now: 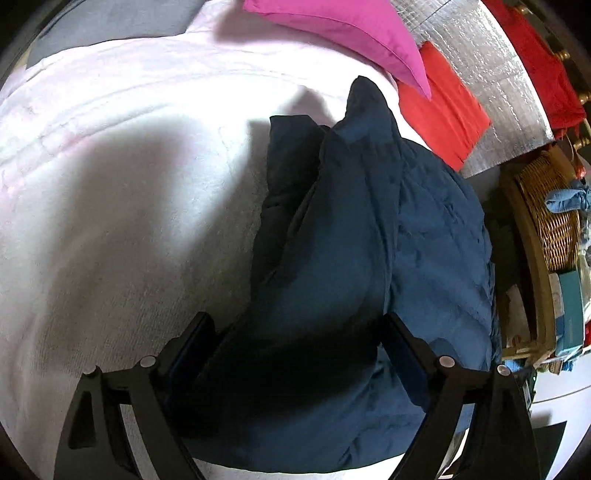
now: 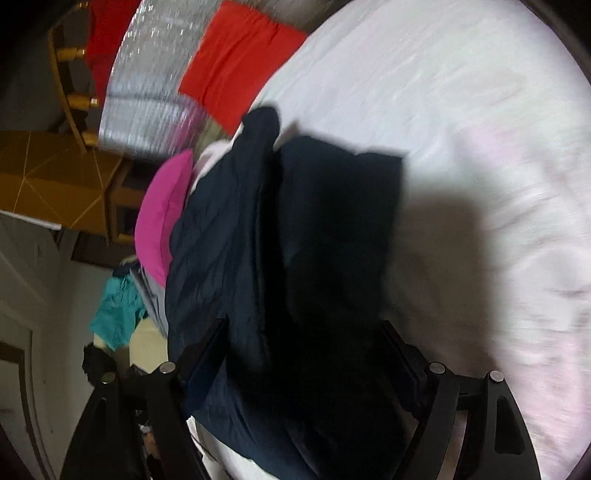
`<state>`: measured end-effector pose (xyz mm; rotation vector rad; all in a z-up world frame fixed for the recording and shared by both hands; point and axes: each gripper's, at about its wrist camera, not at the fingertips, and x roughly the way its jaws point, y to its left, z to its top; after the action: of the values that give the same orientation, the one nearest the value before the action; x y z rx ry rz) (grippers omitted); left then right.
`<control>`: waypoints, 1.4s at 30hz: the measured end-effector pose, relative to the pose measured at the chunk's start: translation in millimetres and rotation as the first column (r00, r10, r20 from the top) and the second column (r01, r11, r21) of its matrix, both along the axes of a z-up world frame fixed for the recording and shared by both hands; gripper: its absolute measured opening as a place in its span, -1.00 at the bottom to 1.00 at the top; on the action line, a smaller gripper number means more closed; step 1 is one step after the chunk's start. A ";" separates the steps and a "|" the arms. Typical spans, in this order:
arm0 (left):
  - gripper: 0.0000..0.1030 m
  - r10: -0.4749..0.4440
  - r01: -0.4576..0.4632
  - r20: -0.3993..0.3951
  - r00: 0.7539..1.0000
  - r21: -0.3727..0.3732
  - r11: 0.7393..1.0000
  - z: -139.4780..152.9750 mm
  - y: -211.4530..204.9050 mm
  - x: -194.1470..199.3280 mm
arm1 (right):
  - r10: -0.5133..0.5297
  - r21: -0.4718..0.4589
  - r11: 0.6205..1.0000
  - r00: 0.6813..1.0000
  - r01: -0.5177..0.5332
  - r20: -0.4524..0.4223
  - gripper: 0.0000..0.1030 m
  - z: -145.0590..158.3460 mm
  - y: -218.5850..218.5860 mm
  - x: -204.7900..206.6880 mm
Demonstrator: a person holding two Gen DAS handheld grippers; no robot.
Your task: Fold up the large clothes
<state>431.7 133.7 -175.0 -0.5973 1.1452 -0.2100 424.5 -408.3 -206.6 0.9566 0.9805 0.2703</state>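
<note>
A large dark navy quilted garment point(image 1: 369, 229) lies bunched on a white bed cover point(image 1: 122, 221). In the left wrist view my left gripper point(image 1: 295, 332) has its jaws wide apart with a thick fold of the garment lying between them; the pads do not visibly press the cloth. In the right wrist view the same garment point(image 2: 280, 258) fills the middle, and my right gripper point(image 2: 303, 339) also stands wide with the dark cloth between its fingers. The view is blurred. The cloth hides both grippers' inner pads in part.
A magenta pillow point(image 1: 343, 33) and a red cloth point(image 1: 443, 110) lie at the bed's far side on a silver mat point(image 1: 491, 74). A wicker basket point(image 1: 550, 218) and wooden furniture point(image 2: 55, 173) stand beside the bed. A teal cloth point(image 2: 114, 314) lies off the bed's edge.
</note>
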 end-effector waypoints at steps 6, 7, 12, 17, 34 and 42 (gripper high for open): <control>0.28 -0.027 0.027 0.023 0.999 -0.008 1.000 -0.4 -16.0 1.4 | 0.016 -0.221 0.975 0.999 -0.008 0.033 0.00 17.4 38.0 9.1; 0.13 -0.034 0.034 0.028 0.999 -0.004 0.999 1.0 -18.5 1.2 | 0.014 -0.254 0.967 0.999 -0.002 0.047 -0.14 23.3 42.1 8.4; -0.28 -0.067 0.065 0.066 0.996 0.034 0.997 15.4 -27.8 -8.9 | 0.015 -0.342 0.939 0.990 0.034 0.139 -0.29 55.2 54.7 -1.7; -0.35 -0.097 0.093 0.075 0.992 0.052 0.994 27.4 -37.5 -34.1 | 0.018 -0.299 0.953 0.983 0.038 0.183 -0.29 64.0 41.4 -17.1; 0.36 0.041 -0.086 0.221 0.974 0.197 0.977 62.7 -28.6 -96.5 | -0.205 -0.493 0.821 0.955 0.287 0.214 0.48 87.9 6.2 -79.8; 0.43 -0.033 -0.045 0.214 0.976 0.350 0.936 51.0 -61.7 -91.9 | 0.063 -0.513 0.857 0.979 0.045 0.193 -0.22 86.7 79.2 -70.7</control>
<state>339.8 72.0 -124.0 -0.2507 0.9383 -0.0578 353.8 -329.1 -119.9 0.4198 0.8074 0.0978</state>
